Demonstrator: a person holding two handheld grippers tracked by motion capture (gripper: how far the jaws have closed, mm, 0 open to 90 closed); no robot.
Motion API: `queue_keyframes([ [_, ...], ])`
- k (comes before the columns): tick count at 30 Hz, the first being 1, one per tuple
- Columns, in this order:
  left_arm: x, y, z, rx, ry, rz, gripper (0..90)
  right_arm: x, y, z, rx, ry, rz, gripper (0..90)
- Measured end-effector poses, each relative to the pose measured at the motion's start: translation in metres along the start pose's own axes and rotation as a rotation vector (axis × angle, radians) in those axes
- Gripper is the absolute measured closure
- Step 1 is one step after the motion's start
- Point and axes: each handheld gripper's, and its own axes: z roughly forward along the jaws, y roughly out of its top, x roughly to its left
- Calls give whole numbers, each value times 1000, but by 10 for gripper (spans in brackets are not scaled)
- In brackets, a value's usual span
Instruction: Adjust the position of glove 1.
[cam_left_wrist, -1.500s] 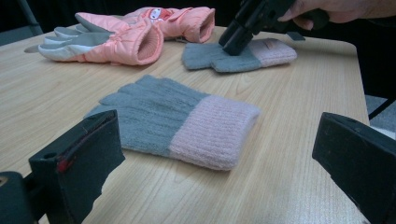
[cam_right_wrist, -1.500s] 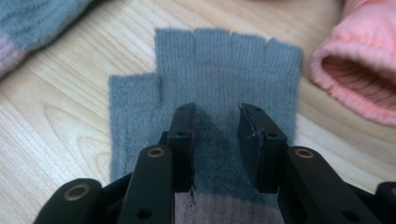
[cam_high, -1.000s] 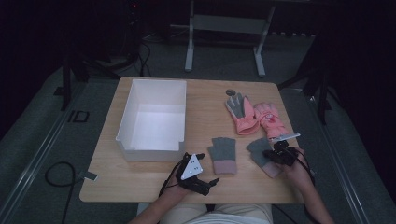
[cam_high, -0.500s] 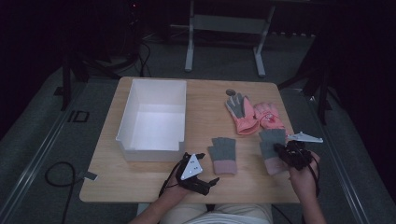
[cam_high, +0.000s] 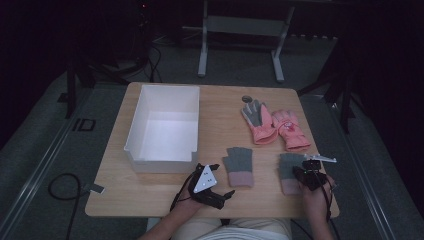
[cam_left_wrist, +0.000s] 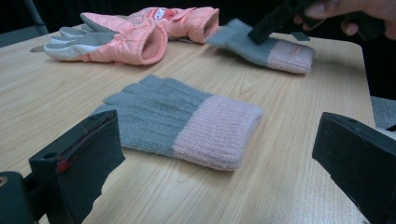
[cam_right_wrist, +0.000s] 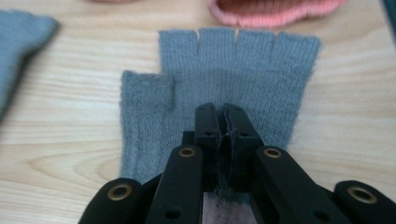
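Four gloves lie on my bench (cam_high: 165, 192), and one white bin (cam_high: 165, 127) stands at its left half, open-topped with nothing in it. My right claw (cam_right_wrist: 223, 112) is clenched on the right-hand grey glove (cam_right_wrist: 233, 79), its jaws pinched together on the knit near the pink cuff; that glove lies flat at the near right of the bench (fingers pointing away from me), just below the pink ski gloves (cam_high: 275, 125). The second grey glove (cam_left_wrist: 182, 119) lies flat near the middle, well apart from the bin and a short way left of the held one. My left claw (cam_left_wrist: 219, 158) rests released at the near edge, jaws standing wide with that second glove ahead of them, not touching it. The two pink gloves lie side by side.
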Motion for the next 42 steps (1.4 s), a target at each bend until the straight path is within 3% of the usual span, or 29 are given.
queue_keyframes([
  [6,1,0,0,-1,-4,-6,11,-5,-5,8,9,15,32,820],
  [11,0,0,0,2,-6,5,11,-6,-5,9,10,29,18,791],
  [16,1,0,0,4,-7,-3,11,-15,0,2,14,93,19,709],
  [20,1,0,0,3,-10,-7,11,-18,7,-5,-7,104,-57,668],
  [23,1,0,0,4,-11,-2,11,-21,11,-10,-12,138,-122,652],
  [25,1,0,0,7,-12,-3,11,-25,13,-11,-20,196,-169,649],
  [28,1,0,0,8,-12,-1,11,-31,14,-10,-24,236,-244,635],
  [32,1,0,0,7,-10,-7,11,-33,12,-8,-5,244,-323,633],
  [36,2,0,0,-2,-6,-19,11,-31,11,-5,24,250,-378,628],
  [42,1,0,0,1,-3,-11,11,-28,7,3,62,247,-390,637],
])
